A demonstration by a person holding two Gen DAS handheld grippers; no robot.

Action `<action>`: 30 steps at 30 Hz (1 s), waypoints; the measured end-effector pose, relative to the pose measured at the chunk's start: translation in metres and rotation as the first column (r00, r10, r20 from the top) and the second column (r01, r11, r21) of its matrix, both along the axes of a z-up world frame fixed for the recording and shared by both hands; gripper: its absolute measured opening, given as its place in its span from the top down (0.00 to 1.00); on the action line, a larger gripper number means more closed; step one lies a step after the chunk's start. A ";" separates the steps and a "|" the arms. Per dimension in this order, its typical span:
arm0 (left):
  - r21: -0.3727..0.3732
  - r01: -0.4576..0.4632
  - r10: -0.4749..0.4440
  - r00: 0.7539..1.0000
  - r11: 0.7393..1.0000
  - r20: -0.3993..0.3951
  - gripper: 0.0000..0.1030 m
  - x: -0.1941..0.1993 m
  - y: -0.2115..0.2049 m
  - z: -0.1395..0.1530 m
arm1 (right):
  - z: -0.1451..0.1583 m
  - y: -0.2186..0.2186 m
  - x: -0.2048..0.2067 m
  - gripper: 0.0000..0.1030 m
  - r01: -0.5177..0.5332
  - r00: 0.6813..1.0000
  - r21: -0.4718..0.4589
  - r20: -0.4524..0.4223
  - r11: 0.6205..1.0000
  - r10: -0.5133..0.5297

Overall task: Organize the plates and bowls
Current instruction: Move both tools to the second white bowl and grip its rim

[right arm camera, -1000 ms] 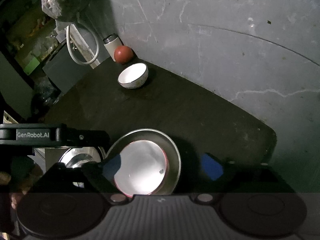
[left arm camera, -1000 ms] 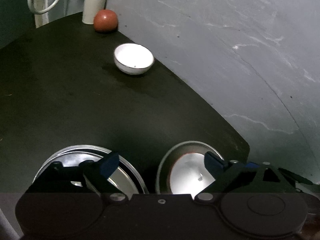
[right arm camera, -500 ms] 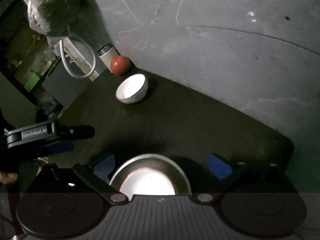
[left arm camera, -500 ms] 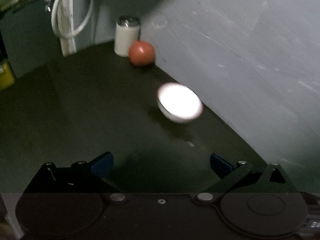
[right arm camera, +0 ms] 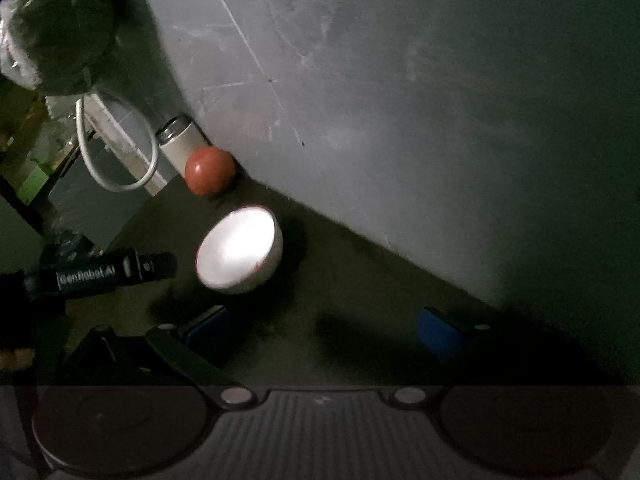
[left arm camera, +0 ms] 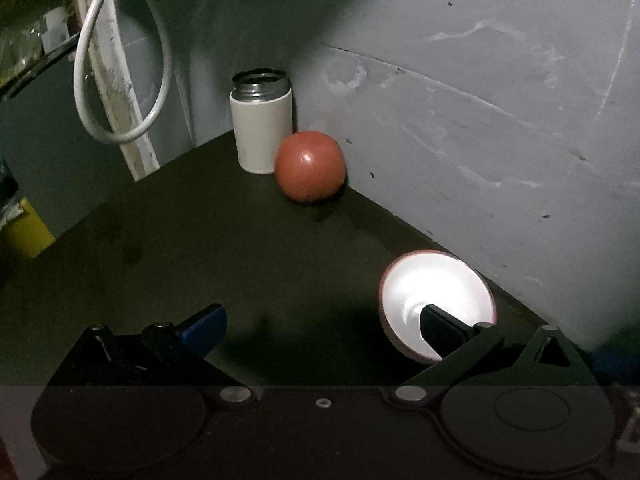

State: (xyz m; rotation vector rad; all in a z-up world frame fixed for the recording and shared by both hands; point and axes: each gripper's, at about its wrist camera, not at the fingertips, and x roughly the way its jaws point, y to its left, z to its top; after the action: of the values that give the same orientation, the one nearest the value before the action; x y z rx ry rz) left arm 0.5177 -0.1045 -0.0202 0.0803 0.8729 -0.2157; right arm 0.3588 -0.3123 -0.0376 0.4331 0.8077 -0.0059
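Beside the white bowl (left arm camera: pixel 436 292), left tongs (left arm camera: pixel 320 328) gape empty; right tongs (right arm camera: pixel 324 330) likewise, seemingly.

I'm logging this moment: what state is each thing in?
white bowl: upright on the table, empty
left gripper: open, one finger over the bowl's rim
right gripper: open, holding nothing
white canister: upright, lidless
red ball: resting beside the canister
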 end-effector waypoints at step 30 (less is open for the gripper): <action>-0.025 0.062 -0.064 0.993 0.998 -0.098 0.43 0.022 -0.016 -0.026 | -0.020 0.024 0.076 0.68 -0.043 0.999 0.008 -0.012 0.999 0.044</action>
State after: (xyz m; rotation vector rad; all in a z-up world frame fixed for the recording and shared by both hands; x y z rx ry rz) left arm 0.5401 -0.1203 -0.0464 0.0778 0.9671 -0.2901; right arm 0.4345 -0.2882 -0.0571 0.4227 0.8294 0.0349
